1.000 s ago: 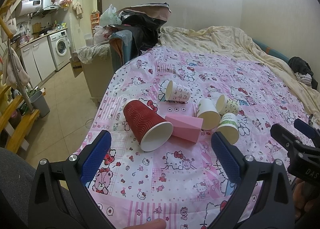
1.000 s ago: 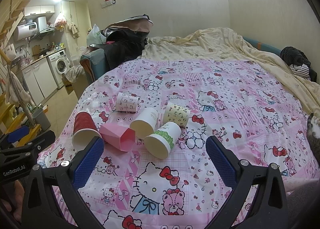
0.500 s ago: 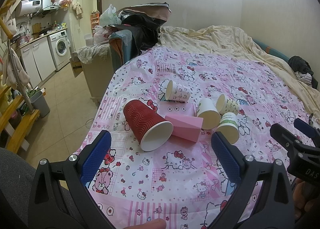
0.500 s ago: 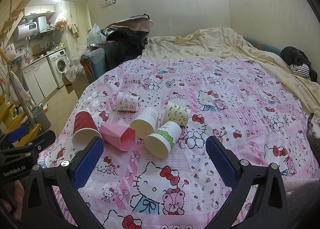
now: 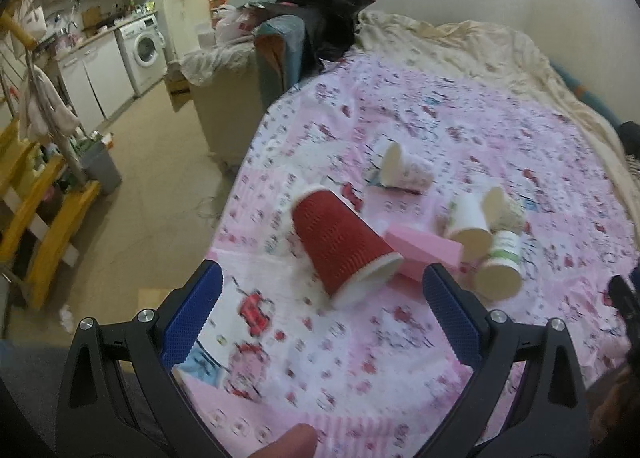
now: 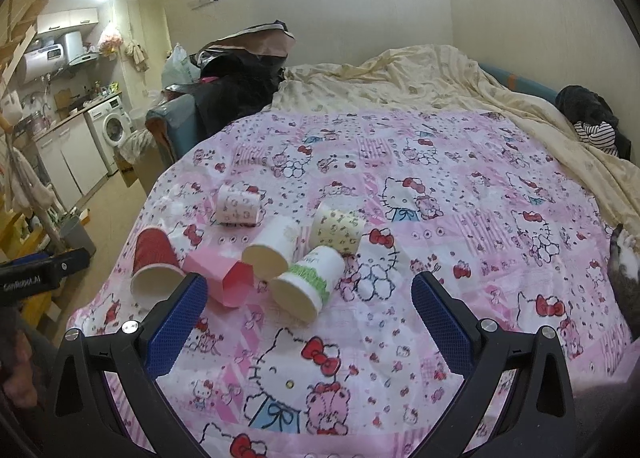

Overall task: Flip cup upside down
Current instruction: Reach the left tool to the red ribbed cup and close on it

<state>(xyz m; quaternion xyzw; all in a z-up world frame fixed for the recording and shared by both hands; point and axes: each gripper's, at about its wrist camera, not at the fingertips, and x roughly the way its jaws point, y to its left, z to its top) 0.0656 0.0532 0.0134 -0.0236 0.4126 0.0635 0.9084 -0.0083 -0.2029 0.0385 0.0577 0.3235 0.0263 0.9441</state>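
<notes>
Although six cups lie on the pink bedspread (image 6: 460, 193), none stands mouth-down, so by my reading the flipping has not begun. The red cup (image 5: 340, 242) lies on its side at the near left of the cluster, mouth toward the camera, and the left gripper (image 5: 318, 322) hovers just short of it with its fingers spread wide and holding nothing; it looks the likely target. Touching the red cup's right flank is a pink cup (image 6: 222, 278), also on its side. Farther right lie a plain white cup (image 6: 272, 250), a green-banded cup (image 6: 308, 284) and a yellow patterned cup (image 6: 338, 227), with a white printed cup (image 6: 238, 203) farther back. The right gripper (image 6: 308, 318) hangs near the green-banded cup, fingers equally wide and empty.

These seem to be paper cups: very light, thin-walled and easily crushed near the open rim. The red one's ribbed sleeve should give good friction. Taking it across the mid-body, with gentle pressure, seems safest, since the soft bedding may let it roll or tip.
</notes>
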